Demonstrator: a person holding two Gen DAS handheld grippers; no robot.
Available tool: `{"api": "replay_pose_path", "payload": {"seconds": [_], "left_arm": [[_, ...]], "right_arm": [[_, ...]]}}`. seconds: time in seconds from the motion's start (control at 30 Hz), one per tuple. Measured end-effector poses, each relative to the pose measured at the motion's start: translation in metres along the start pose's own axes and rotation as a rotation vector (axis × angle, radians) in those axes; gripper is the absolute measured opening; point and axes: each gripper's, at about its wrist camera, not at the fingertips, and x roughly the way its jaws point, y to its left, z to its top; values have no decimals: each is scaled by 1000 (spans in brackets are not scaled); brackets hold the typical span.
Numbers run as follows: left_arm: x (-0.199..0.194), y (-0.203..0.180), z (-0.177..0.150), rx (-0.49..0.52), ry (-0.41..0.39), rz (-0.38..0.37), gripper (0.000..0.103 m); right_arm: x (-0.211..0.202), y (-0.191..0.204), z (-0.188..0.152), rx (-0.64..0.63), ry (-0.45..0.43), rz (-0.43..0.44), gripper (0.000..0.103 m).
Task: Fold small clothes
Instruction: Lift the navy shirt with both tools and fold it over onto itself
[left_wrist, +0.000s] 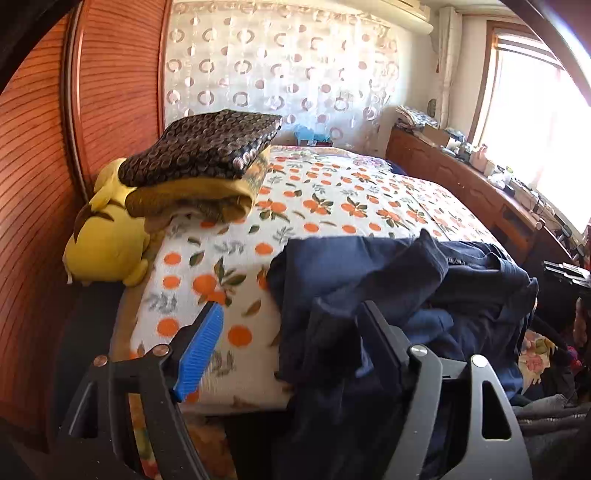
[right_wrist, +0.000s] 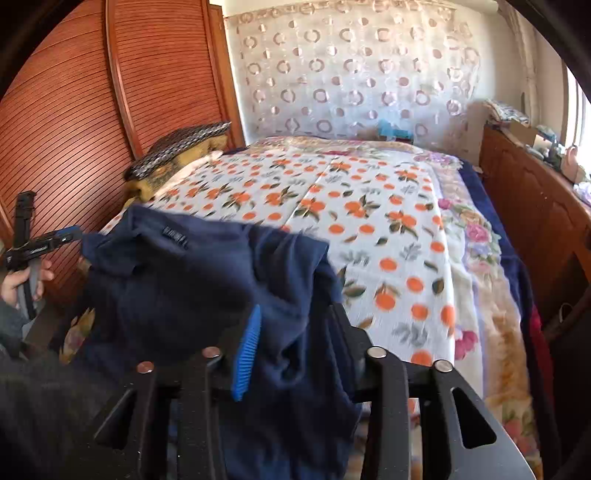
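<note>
I'm hovering both tools, left tool (left_wrist: 288, 354) jaws apart, right tool (right_wrist: 291, 339) half-open around loose cloth, navy shirt (right_wrist: 192, 280) bunching along the bed's (right_wrist: 369, 206) near edge.

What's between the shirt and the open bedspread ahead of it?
Nothing visible. The navy shirt lies bunched at the near bed edge; the orange-print bedspread beyond is bare. The folded stack sits off in the far left corner.

A home bedroom: a bed (right_wrist: 369, 206) under an orange-print sheet, a slatted wooden wardrobe (right_wrist: 110, 110), a circle-patterned lace curtain (right_wrist: 351, 74), folded blankets (left_wrist: 199, 162) and a cluttered wooden dresser (left_wrist: 480, 184) beside a sunlit window (left_wrist: 535, 122).
</note>
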Motion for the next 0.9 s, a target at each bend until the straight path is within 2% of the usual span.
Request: {"api": "replay_pose_path", "payload": {"seconds": [0.2,0.3,0.33,0.4,0.5,0.6,0.7,0.9], "left_arm": [[23,-20,32,87,-16,-4,76],[39,-22,44,94,-21,-7,76],[48,-19,49,93,-10,-7,76],[65,-13,55,91,14,-2,76],[89,-4,58,74,74,-18,76],[114,2,53,60,166,-53,76],[126,6,46,40,226,-75,76],[125,4,41,33,231,-103,70]], "right_arm": [[53,-6,25,39,9,-8,43],[77,-10,36,55,25,-1,43],[86,-12,39,59,30,-6,44],[92,-15,43,54,32,-11,53],[107,-19,44,44,73,-6,61],[123,-24,42,41,123,-7,61],[129,-28,42,50,147,5,61],[135,-24,41,33,165,51,62]]}}
